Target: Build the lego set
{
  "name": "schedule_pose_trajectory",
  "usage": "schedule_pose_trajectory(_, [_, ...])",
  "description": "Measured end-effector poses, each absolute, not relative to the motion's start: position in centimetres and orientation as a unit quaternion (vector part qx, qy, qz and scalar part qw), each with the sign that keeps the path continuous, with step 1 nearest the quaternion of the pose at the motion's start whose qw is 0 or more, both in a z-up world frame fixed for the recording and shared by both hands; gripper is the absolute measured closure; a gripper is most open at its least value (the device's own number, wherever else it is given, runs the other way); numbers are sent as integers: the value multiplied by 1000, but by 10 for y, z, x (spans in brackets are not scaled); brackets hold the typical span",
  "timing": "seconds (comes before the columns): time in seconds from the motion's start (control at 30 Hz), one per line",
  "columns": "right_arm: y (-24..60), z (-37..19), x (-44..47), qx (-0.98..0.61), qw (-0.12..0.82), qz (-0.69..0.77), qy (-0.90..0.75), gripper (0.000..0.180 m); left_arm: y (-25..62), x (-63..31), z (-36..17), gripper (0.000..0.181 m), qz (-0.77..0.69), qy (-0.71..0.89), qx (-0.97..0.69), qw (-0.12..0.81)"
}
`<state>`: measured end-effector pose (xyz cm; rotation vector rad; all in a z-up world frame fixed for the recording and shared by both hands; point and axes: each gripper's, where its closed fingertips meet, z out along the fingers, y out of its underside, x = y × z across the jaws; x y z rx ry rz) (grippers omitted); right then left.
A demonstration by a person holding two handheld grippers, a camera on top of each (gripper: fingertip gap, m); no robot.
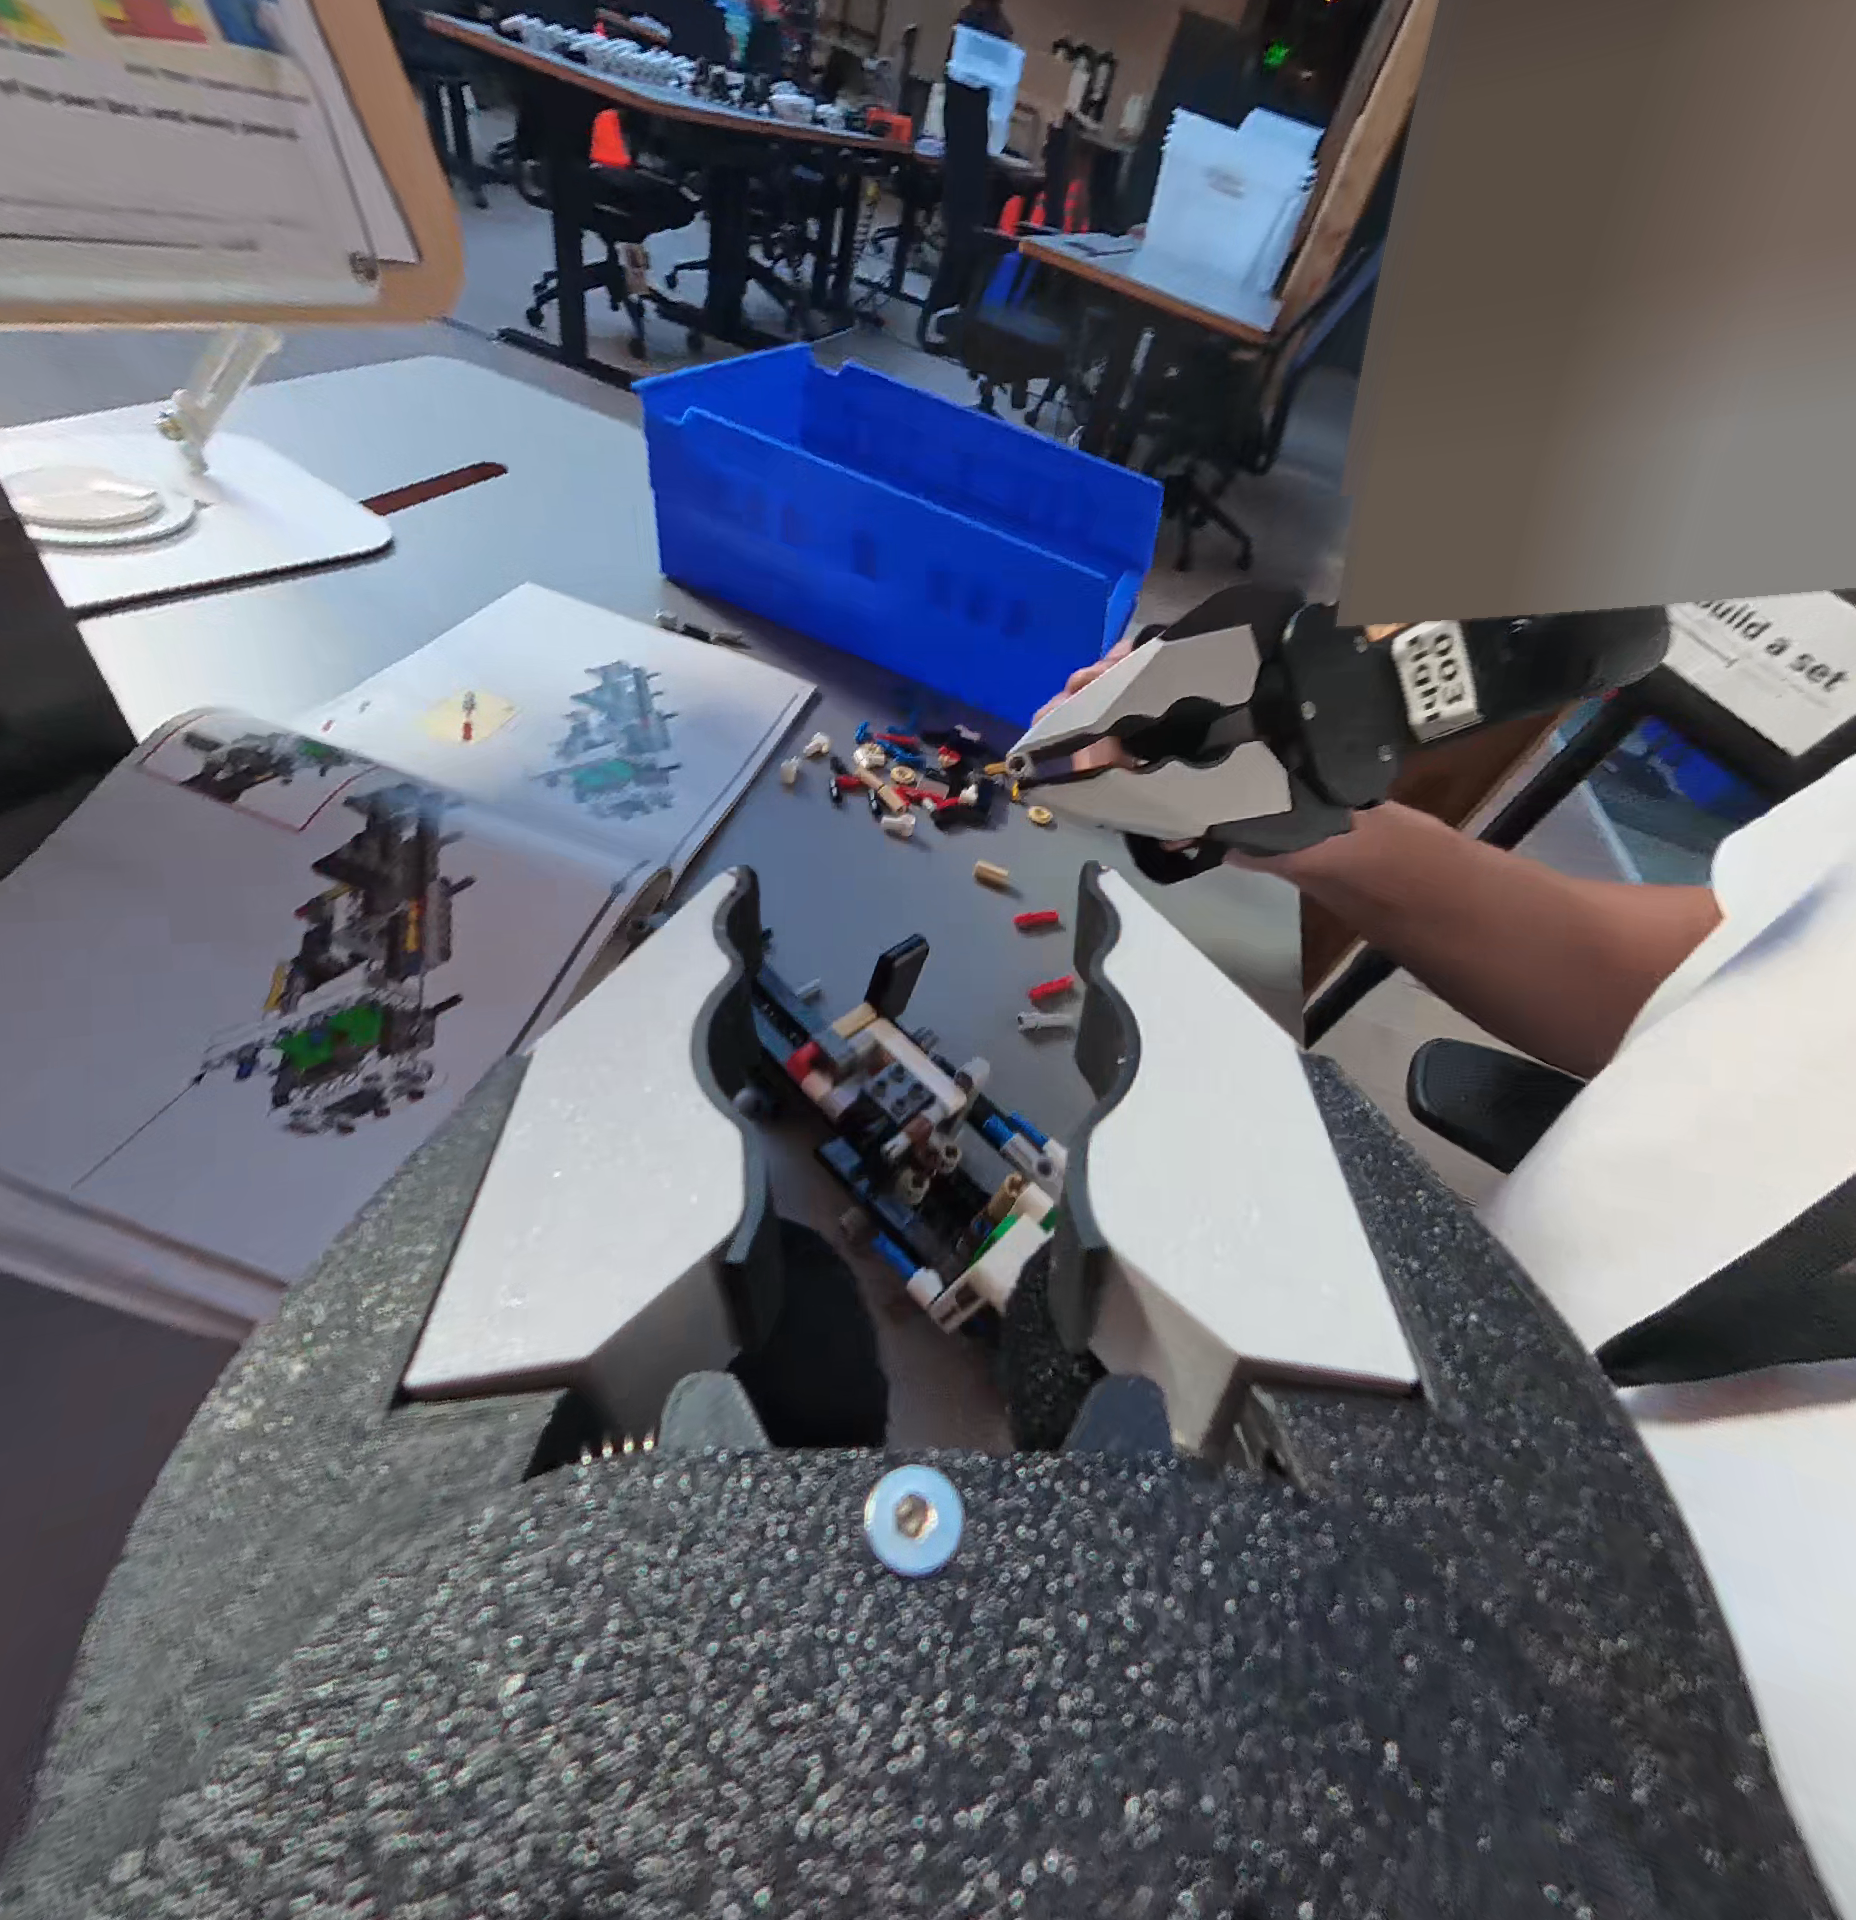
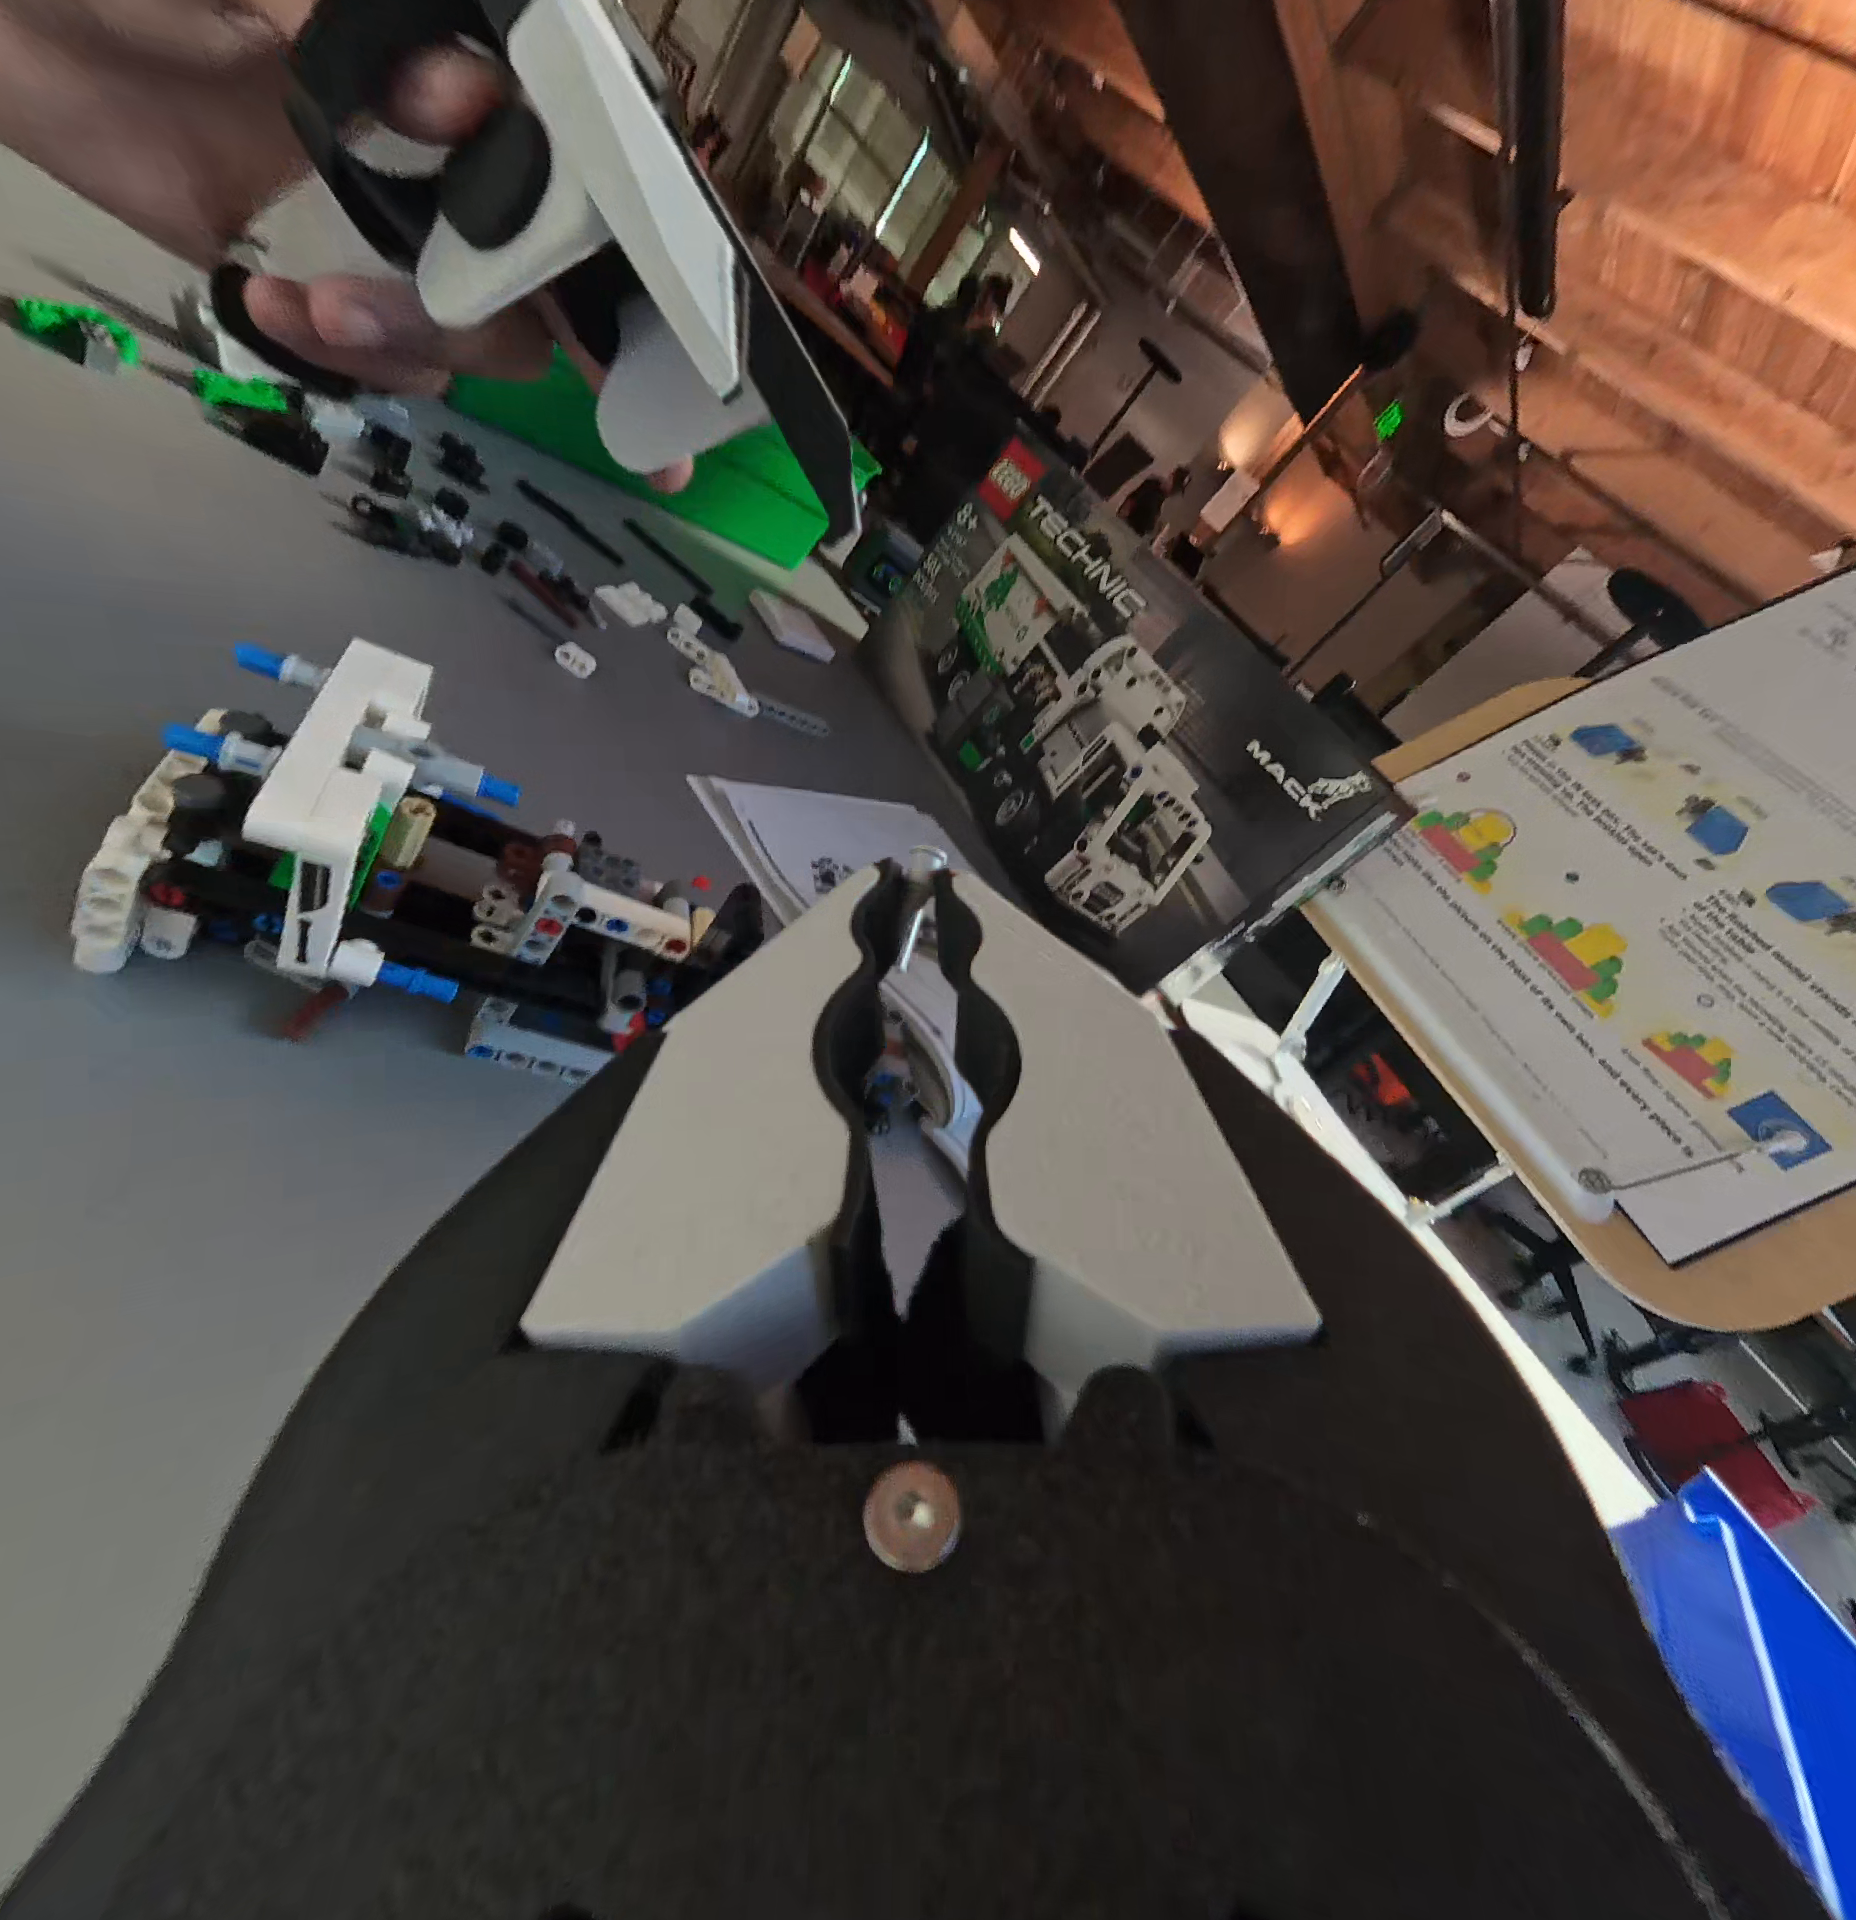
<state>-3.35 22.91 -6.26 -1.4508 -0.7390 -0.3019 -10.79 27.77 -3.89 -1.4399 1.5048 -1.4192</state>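
The partly built lego model (image 1: 903, 1122), white, black and grey with blue pins, lies on the dark table; it also shows in the right wrist view (image 2: 332, 862). My left gripper (image 1: 916, 894) is open and empty, and the model shows between its fingers, below them. My right gripper (image 2: 908, 878) is shut on a small light grey pin (image 2: 916, 904) at its tips. In the left wrist view the right gripper (image 1: 1017, 769) hovers at the edge of a pile of small loose pieces (image 1: 903, 774).
A blue bin (image 1: 882, 520) stands behind the pile. An open instruction booklet (image 1: 384, 883) lies left of the model. A green bin (image 2: 695, 468), more loose parts (image 2: 591, 603), the set's box (image 2: 1111, 748) and an instruction board on a stand (image 2: 1682, 935) surround the work area. The gap from one gripper's tips to the other's is roughly 10 centimeters.
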Motion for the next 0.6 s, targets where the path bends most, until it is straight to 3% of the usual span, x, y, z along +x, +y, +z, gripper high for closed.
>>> schedule_pose_trajectory(0.1, [238,-54,-36,-614,709,-124,-324,175,268,-89,-29,150,-560,576,-527,278])
schedule_pose_trajectory(0.47, [239,-58,-61,-579,683,-190,-402,175,231,-65,-59,162,-535,625,-545,158])
schedule_pose_trajectory(0.6, [235,-54,-66,-572,682,-190,-415,175,223,-65,-58,175,-548,628,-535,137])
